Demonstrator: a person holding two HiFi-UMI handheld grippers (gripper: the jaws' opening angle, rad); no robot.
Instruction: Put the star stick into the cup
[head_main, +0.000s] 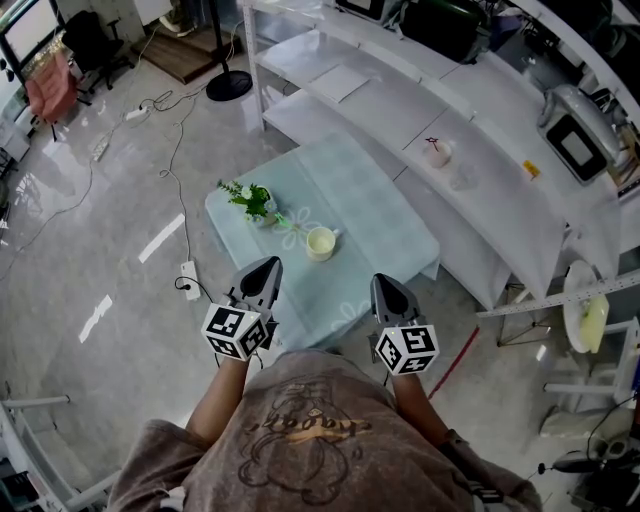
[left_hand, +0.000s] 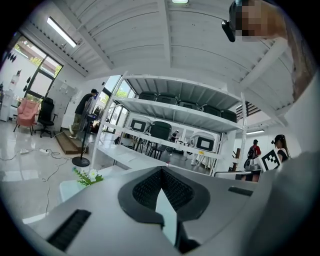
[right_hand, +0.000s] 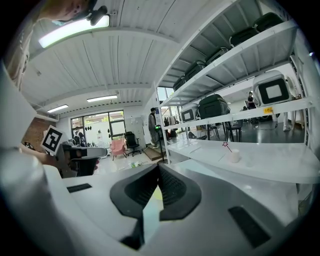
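Observation:
A pale yellow cup (head_main: 320, 243) stands on the small table with the light green cloth (head_main: 380, 215). A small green piece (head_main: 283, 220), possibly the star stick, lies between the cup and a potted plant (head_main: 254, 200); it is too small to tell. My left gripper (head_main: 268, 263) hovers over the table's near left edge, shut and empty (left_hand: 161, 170). My right gripper (head_main: 384, 280) hangs at the near right edge, its jaws also shut on nothing (right_hand: 157, 167). Both point toward the cup from a short distance.
A long white shelf unit (head_main: 480, 150) runs behind and to the right of the table; on it stands a white cup with a pink star stick (head_main: 437, 151) (right_hand: 231, 154). A fan base (head_main: 229, 85) and cables lie on the floor at the left. People stand in the background.

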